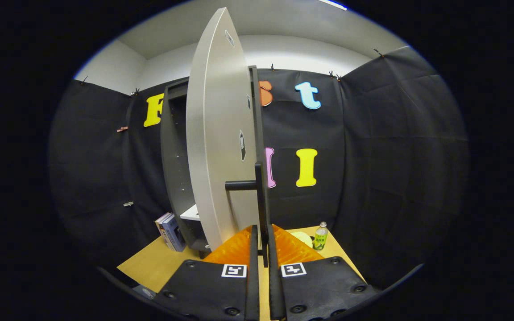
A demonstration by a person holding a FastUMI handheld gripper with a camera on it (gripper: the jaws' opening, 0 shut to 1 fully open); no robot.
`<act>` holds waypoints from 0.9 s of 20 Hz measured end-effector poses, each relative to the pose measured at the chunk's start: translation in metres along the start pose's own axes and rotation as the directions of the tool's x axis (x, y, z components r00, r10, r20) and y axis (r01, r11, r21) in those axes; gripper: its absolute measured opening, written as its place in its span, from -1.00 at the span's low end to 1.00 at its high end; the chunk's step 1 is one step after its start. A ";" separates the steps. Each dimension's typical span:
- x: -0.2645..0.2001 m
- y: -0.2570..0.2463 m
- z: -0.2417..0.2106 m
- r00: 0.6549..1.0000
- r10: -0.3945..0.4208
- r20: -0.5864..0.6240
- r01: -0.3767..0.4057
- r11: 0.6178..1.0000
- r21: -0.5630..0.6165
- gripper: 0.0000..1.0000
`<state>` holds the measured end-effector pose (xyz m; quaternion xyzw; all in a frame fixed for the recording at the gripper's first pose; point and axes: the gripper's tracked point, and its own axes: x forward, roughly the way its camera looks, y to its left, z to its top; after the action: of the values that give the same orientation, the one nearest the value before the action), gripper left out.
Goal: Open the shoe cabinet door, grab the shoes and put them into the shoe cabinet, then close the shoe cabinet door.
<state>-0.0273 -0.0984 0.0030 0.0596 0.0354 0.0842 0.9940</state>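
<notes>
Though nearly closed, leaves only a thin gap at the gripper (263,232), with that gap filled by the black handle (262,200) of the door (217,133). Presses on the handle from both sides with the orange fingers (234,249), low down on the thin bar, close to its bottom end. Holds nothing else. Right ahead of the fingers, shows the tall grey door swung open and seen almost from its edge, with the handle sticking out on a short black post. Behind the door and a bit to the left, shows the dark cabinet (174,156), open at the front, with a white shelf (191,213) low inside. Hard to see the rest of the inside, with most of it hidden by the door and the upper part very dark. Against the cabinet's left side, shows a few books (170,232) leaning on end. Beyond the right finger, shows a small bottle (320,236) with a green label, standing up straight. Just beside the bottle, shows a pale round thing (302,238), half hidden by the finger and too hard to name. Under it all, a light brown table (159,263), cut off at the near side by the fingers. All around, black cloth walls, with plain white wall and ceiling higher up.
</notes>
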 end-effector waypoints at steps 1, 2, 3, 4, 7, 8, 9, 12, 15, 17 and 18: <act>-0.002 0.000 0.001 1.000 0.015 0.001 -0.015 1.000 0.001 -0.73; -0.003 0.003 0.000 0.999 0.033 -0.001 -0.033 0.999 0.007 -0.73; -0.004 0.005 0.000 0.999 0.045 0.000 -0.045 0.999 0.006 -0.73; -0.004 0.003 0.001 0.999 0.046 0.002 -0.046 0.999 0.001 -0.73; -0.011 -0.003 0.002 1.000 -0.011 0.007 0.011 0.999 -0.031 -0.72; -0.018 0.000 0.002 1.000 -0.022 0.013 0.022 0.999 -0.033 -0.73; -0.021 0.002 0.000 0.999 -0.031 0.012 0.031 0.999 -0.040 -0.64; -0.039 0.013 -0.019 0.999 -0.031 -0.019 0.029 0.996 -0.089 -0.36; -0.053 0.041 -0.058 0.995 0.005 -0.098 -0.009 0.999 -0.044 0.20; -0.056 0.074 -0.095 0.987 0.028 -0.156 -0.031 0.999 -0.014 0.60; -0.049 0.086 -0.122 0.981 0.030 -0.191 -0.033 0.999 -0.013 0.63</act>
<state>-0.0997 -0.0094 -0.1038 0.0437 0.1289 0.1057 0.9850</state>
